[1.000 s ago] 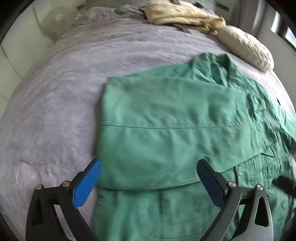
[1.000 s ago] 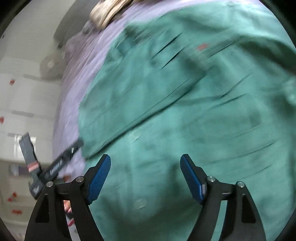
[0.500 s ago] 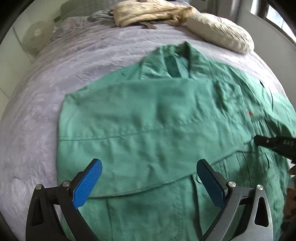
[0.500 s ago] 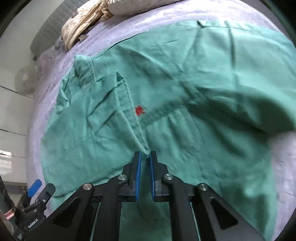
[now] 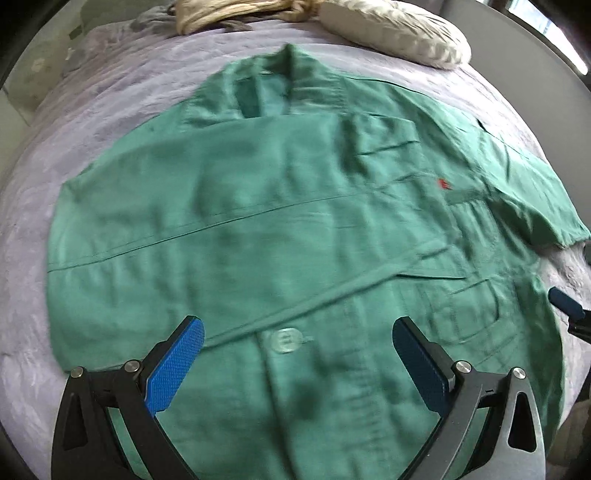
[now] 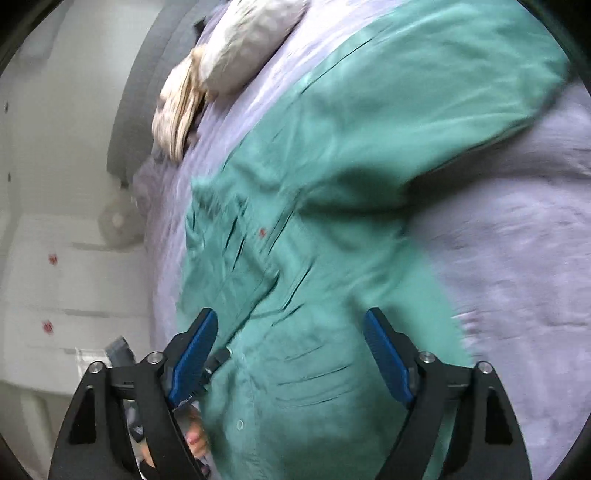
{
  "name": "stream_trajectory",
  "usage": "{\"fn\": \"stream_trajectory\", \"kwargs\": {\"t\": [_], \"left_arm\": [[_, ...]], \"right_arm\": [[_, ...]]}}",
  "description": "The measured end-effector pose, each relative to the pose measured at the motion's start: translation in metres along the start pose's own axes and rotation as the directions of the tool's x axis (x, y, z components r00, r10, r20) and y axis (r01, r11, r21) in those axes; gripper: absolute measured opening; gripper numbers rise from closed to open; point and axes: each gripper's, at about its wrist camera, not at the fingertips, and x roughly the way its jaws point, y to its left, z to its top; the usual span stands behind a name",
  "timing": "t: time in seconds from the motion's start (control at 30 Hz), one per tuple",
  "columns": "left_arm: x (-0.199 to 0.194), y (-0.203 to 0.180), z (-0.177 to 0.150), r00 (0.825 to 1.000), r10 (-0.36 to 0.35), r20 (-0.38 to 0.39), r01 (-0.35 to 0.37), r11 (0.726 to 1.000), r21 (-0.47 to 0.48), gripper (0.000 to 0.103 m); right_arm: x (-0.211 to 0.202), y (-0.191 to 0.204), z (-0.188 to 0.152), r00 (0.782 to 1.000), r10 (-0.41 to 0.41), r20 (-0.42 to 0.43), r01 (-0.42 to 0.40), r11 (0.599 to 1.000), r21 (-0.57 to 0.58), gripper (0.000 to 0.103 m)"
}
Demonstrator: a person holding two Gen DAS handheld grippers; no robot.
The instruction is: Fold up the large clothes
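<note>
On the left we see the lilac bedspread (image 5: pixel 122 110), crumpled in fine wrinkles, and on it lies the green shirt (image 5: pixel 280 229), spread front-up with its collar (image 5: pixel 284 70) pointing toward the far end of the bed. Its left side is folded in over the chest, so that a long straight seam runs across the panel and the folded edge slants down to a pale button (image 5: pixel 285 340) on the placket. Further right we make out a chest pocket, a small red mark (image 5: pixel 443 184) and the short right sleeve (image 5: pixel 535 206) still lying out flat on the bedspread. A lower pocket sits near the right hem. Beyond the collar rest a beige crumpled cloth (image 5: pixel 229 14) and a pale pillow (image 5: pixel 399 33).

Our left gripper (image 5: pixel 295 365) hangs over the shirt's lower front with its blue pads spread wide, nothing between them. At the far right edge of that view a blue pad of the other tool peeks in.

In the right wrist view, which is blurred, our right gripper (image 6: pixel 291 358) also stands wide apart above the green cloth; its jaws have just been opening, and no fabric is caught between them. The sleeve stretches away to the upper right.
</note>
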Motion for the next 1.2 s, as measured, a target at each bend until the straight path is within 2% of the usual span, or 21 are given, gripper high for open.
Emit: {"fn": "stream_trajectory", "kwargs": {"t": [0.07,0.1,0.13,0.33,0.63,0.83,0.97,1.07,1.1,1.17,1.2], "left_arm": [[0.0,-0.015,0.003,1.0,-0.011,0.007,0.011,1.0,0.019,0.102],[0.0,-0.019,0.004,1.0,-0.018,0.009,0.018,1.0,0.024,0.102],[0.0,-0.025,0.007,1.0,-0.027,0.009,0.026,0.999,0.031,0.102],[0.002,-0.052,0.021,0.998,-0.055,0.001,0.055,0.998,0.043,0.102],[0.009,-0.071,0.039,0.996,-0.084,-0.01,0.084,0.996,0.013,0.102],[0.017,-0.085,0.046,0.997,-0.081,-0.007,0.081,0.997,0.001,0.102],[0.017,-0.089,0.049,0.997,-0.076,0.006,0.076,0.997,-0.008,0.102],[0.017,-0.089,0.05,0.998,-0.069,0.011,0.069,0.997,-0.017,0.102],[0.016,-0.087,0.05,0.998,-0.067,0.013,0.067,0.997,-0.023,0.102],[0.015,-0.082,0.05,0.998,-0.065,0.013,0.065,0.997,-0.032,0.102],[0.015,-0.079,0.051,0.998,-0.062,0.012,0.062,0.997,-0.037,0.102]], "right_arm": [[-0.015,-0.016,0.009,0.999,0.015,0.043,-0.017,0.999,0.04,0.092],[-0.022,-0.022,0.016,0.998,0.016,0.063,-0.019,0.998,0.053,0.1],[-0.032,-0.03,0.022,0.995,0.012,0.096,-0.019,0.998,0.067,0.103],[-0.078,-0.064,0.054,0.97,-0.045,0.237,0.02,0.994,0.106,0.103],[-0.125,-0.123,0.106,0.933,-0.136,0.333,0.061,0.972,0.226,0.103],[-0.13,-0.154,0.138,0.925,-0.07,0.373,-0.04,0.96,0.279,0.103],[-0.128,-0.151,0.168,0.904,-0.008,0.428,-0.105,0.966,0.238,0.103],[-0.125,-0.149,0.182,0.903,0.006,0.43,-0.126,0.96,0.251,0.102],[-0.124,-0.149,0.185,0.904,0.003,0.427,-0.129,0.955,0.266,0.098],[-0.122,-0.152,0.188,0.908,-0.002,0.42,-0.139,0.942,0.305,0.072],[-0.12,-0.154,0.19,0.913,-0.005,0.408,-0.141,0.935,0.326,0.049]]}}
